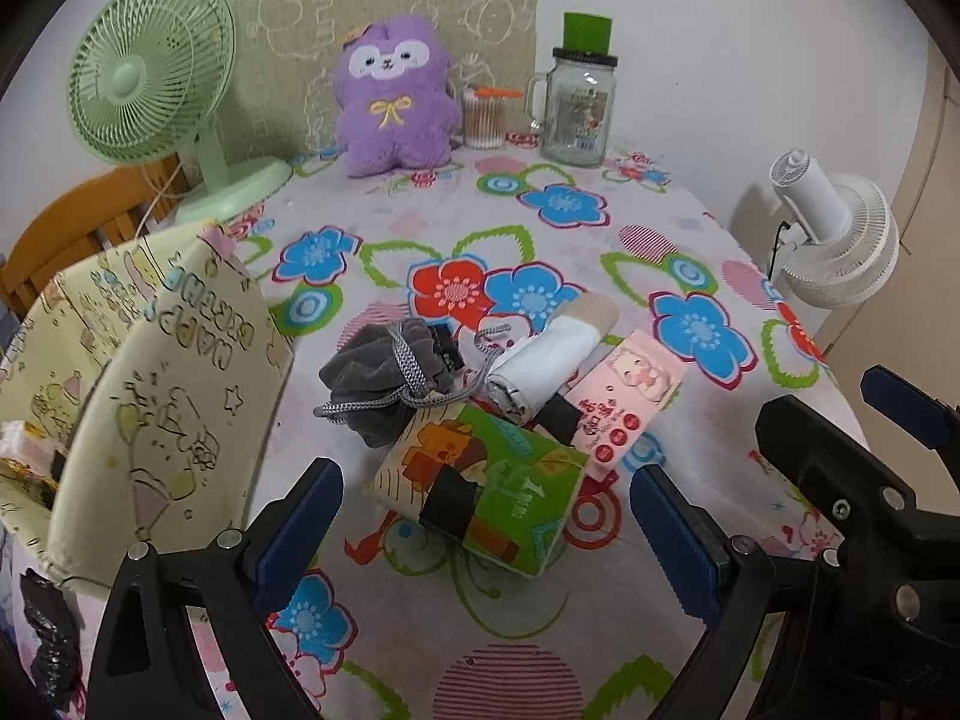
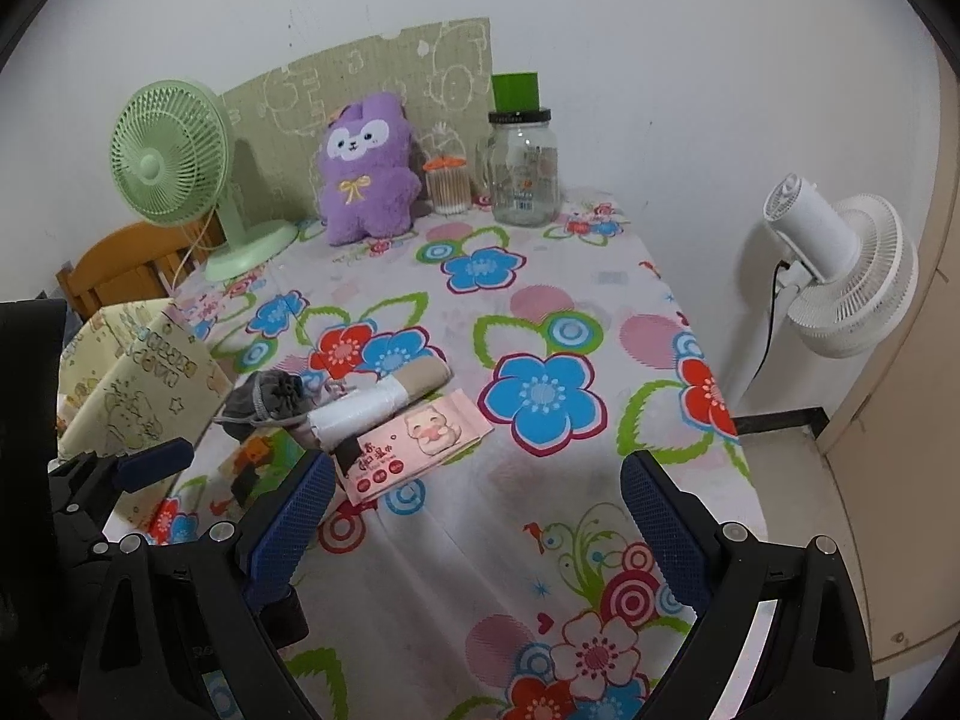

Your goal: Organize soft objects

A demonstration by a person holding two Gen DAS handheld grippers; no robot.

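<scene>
The left gripper (image 1: 486,531) is held wide open above the table (image 1: 600,612), nothing between its blue pads (image 1: 297,531). The right gripper (image 2: 477,525) is likewise spread wide and empty, seen over bare cloth at the table's 5 o'clock side; in the left view it appears at 4 o'clock.

Just ahead of the left gripper, a green tissue pack (image 1: 480,489) is seen lying tilted on the cloth, a black strip across it. At its 1 o'clock, touching it, a pink wipes pack (image 1: 624,399) is laid flat. Between the two, toward 12 o'clock, a white cloth roll (image 1: 549,360) with a beige end is set at a slant, resting against the pink pack. At the green pack's 11 o'clock, a grey drawstring pouch (image 1: 384,378) is slumped, its cord trailing over the cloth and touching the roll.

At 9 o'clock of this cluster, a cream fabric bag (image 1: 150,396) with cartoon print is stood open at the table edge.

Along the far edge, from 10 to 1 o'clock, are placed a green fan (image 1: 150,69), a purple plush (image 1: 393,99) upright against a green mat (image 1: 312,48), a swab jar (image 1: 485,120), and a glass mug (image 1: 576,108) with a green cap. Beyond the table at 3 o'clock, a white fan (image 1: 840,240) is seen.
</scene>
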